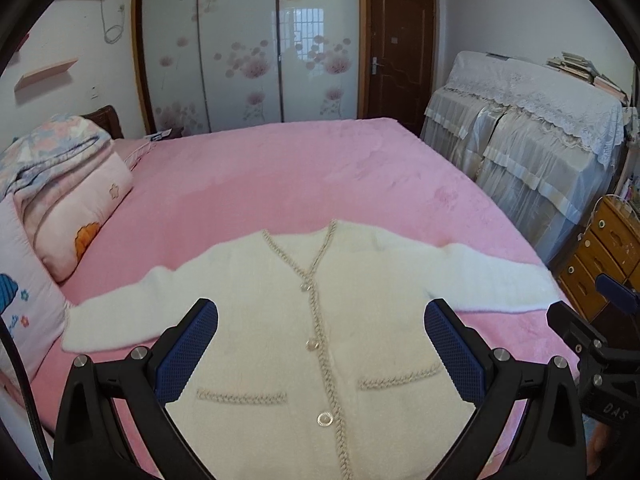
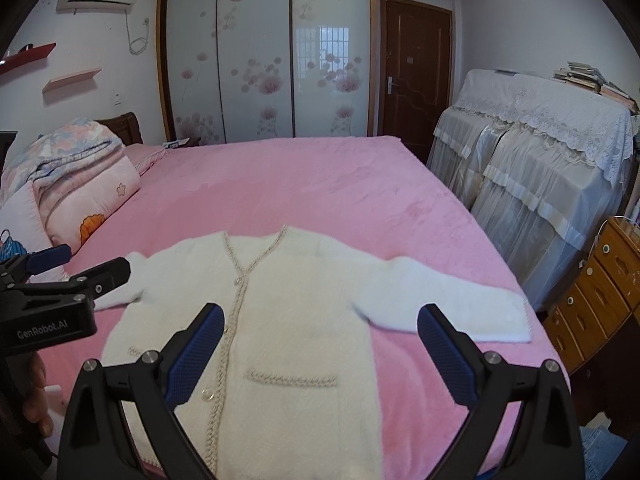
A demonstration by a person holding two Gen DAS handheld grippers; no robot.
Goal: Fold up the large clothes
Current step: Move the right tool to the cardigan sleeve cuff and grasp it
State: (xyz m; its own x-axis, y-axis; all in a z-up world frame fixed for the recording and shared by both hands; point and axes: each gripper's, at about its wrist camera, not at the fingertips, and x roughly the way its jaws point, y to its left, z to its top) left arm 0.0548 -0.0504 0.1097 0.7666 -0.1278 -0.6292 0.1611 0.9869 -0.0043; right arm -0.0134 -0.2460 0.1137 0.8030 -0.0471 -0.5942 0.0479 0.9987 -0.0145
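Observation:
A white fuzzy cardigan [image 1: 272, 320] [image 2: 304, 312] with beige braided trim and buttons lies face up and flat on the pink bed [image 1: 304, 176] [image 2: 312, 184], both sleeves spread out to the sides. My left gripper [image 1: 320, 320] hovers open above the cardigan's front, its blue pads wide apart with nothing between them. My right gripper [image 2: 320, 324] hovers open above the cardigan's right half, also holding nothing. Each gripper shows at the edge of the other's view: the right gripper [image 1: 600, 320] and the left gripper [image 2: 80, 268].
Folded quilts and pillows [image 1: 64, 184] [image 2: 80, 176] are stacked at the bed's left side. A lace-covered piece of furniture [image 1: 532, 136] [image 2: 540, 152] and a wooden drawer chest [image 1: 600, 256] [image 2: 596, 288] stand to the right. A sliding wardrobe [image 1: 248, 48] and a door [image 1: 400, 48] are behind the bed.

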